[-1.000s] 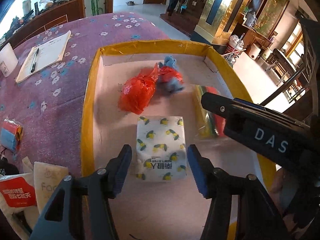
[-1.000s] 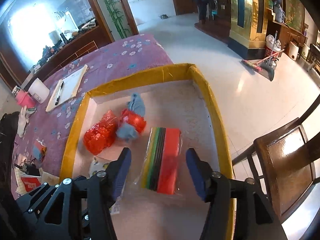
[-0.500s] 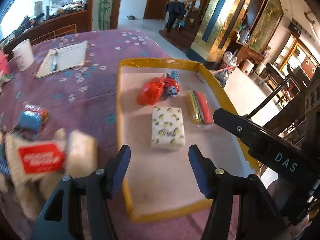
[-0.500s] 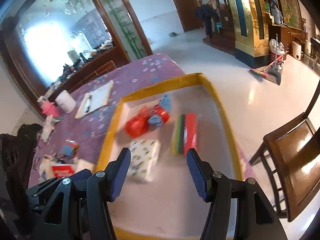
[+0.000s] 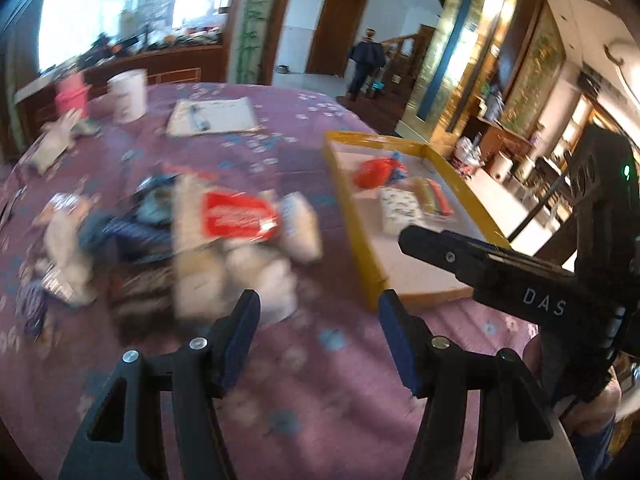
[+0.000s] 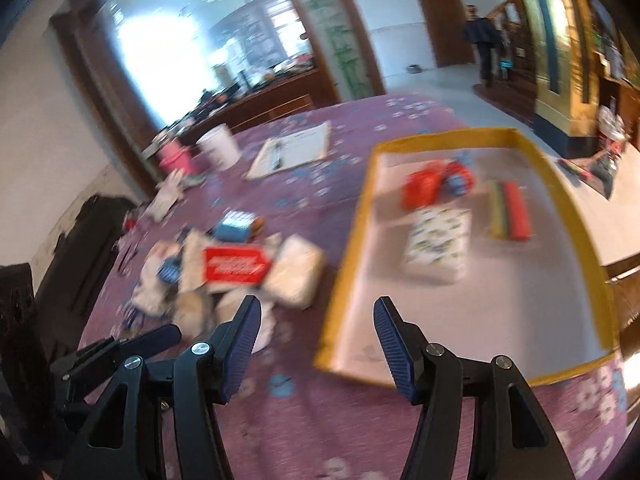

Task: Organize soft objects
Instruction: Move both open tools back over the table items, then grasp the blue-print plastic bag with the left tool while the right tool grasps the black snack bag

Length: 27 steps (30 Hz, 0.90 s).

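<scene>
Soft packets (image 5: 240, 220) lie heaped on the purple flowered tablecloth (image 5: 320, 380), a red-labelled white pack on top, with striped and blue bits of cloth spilling out at nine o'clock from it; the blur hides finer detail. Just short of the heap hangs the left gripper (image 5: 316, 316), its blue-padded jaws standing about halfway apart with nothing between them, only cloth-covered table beneath. The right gripper (image 6: 316, 320) is likewise about half open and empty, poised over the near left corner of the yellow-rimmed tray (image 6: 344, 280), the heap at its ten o'clock. Inside the tray, toward the far end, sit a red crinkly bag (image 6: 422, 190) touching a red-and-blue bundle (image 6: 458, 180), a white pack printed with small yellow figures (image 6: 438, 240) nearer the middle, and a flat packet of coloured strips (image 6: 510, 212) at three o'clock from it. Farther off on the table are a clipboard with a pen (image 6: 292, 150), a white cup (image 6: 218, 146) and a pink cup (image 6: 174, 158). A person in dark clothes (image 6: 484, 44) stands across the room by a doorway.
</scene>
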{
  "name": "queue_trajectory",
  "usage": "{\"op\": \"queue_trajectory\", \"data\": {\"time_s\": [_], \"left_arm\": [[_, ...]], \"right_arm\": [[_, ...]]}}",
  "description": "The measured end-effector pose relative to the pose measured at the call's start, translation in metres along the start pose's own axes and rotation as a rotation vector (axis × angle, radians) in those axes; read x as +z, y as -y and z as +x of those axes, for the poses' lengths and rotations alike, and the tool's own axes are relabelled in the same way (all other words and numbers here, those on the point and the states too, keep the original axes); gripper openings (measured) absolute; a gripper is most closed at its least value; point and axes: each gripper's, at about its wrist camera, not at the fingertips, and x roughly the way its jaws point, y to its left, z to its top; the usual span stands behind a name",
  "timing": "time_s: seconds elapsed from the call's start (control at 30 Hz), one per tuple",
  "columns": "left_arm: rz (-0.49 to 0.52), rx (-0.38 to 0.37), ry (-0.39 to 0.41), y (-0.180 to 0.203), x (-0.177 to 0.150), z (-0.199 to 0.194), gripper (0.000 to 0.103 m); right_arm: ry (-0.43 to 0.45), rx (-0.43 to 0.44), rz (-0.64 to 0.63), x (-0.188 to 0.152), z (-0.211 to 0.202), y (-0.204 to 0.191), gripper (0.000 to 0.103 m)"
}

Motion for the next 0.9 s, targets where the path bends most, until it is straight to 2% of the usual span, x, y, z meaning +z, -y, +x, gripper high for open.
{"op": "queue_trajectory", "data": {"time_s": [0.17, 0.27, 0.3, 0.37, 0.4, 0.5, 0.57, 0.73, 0.77, 0.8, 0.9], "left_arm": [[-0.14, 0.079, 0.023, -0.069, -0.014, -0.03, 0.061], [-0.261, 0.178, 0.035, -0.124, -0.02, -0.047, 0.062], [-0.295, 0.22, 0.039, -0.14, -0.022, -0.05, 0.066], [-0.361, 0.353, 0.038, -0.17, -0.025, -0.053, 0.067], [-0.393, 0.39, 0.034, -0.185, -0.024, -0.053, 0.067], [-0.471, 0.382, -0.004, -0.215, -0.022, -0.04, 0.067], [-0.475, 0.359, -0.044, -0.224, -0.021, -0.026, 0.067], [-0.462, 0.389, -0.089, -0.232, -0.02, 0.007, 0.067], [-0.446, 0.409, -0.065, -0.231, -0.02, 0.005, 0.062], [-0.434, 0.427, -0.056, -0.23, -0.021, 0.006, 0.047], [-0.445, 0.43, -0.023, -0.235, -0.023, 0.003, 0.045]], "right_arm": [[-0.056, 0.03, -0.062, -0.017, 0.023, -0.031, 0.063], [-0.073, 0.037, -0.084, -0.022, 0.03, -0.04, 0.063], [-0.077, 0.04, -0.087, -0.023, 0.031, -0.041, 0.063], [-0.081, 0.042, -0.094, -0.025, 0.033, -0.045, 0.063], [-0.081, 0.046, -0.095, -0.026, 0.034, -0.046, 0.063], [-0.082, 0.064, -0.091, -0.027, 0.035, -0.049, 0.063], [-0.085, 0.069, -0.096, -0.028, 0.036, -0.051, 0.063], [-0.088, 0.084, -0.111, -0.026, 0.038, -0.054, 0.063], [-0.088, 0.089, -0.12, -0.025, 0.04, -0.057, 0.063], [-0.091, 0.094, -0.13, -0.024, 0.041, -0.06, 0.063], [-0.102, 0.124, -0.17, -0.015, 0.052, -0.074, 0.064]]}}
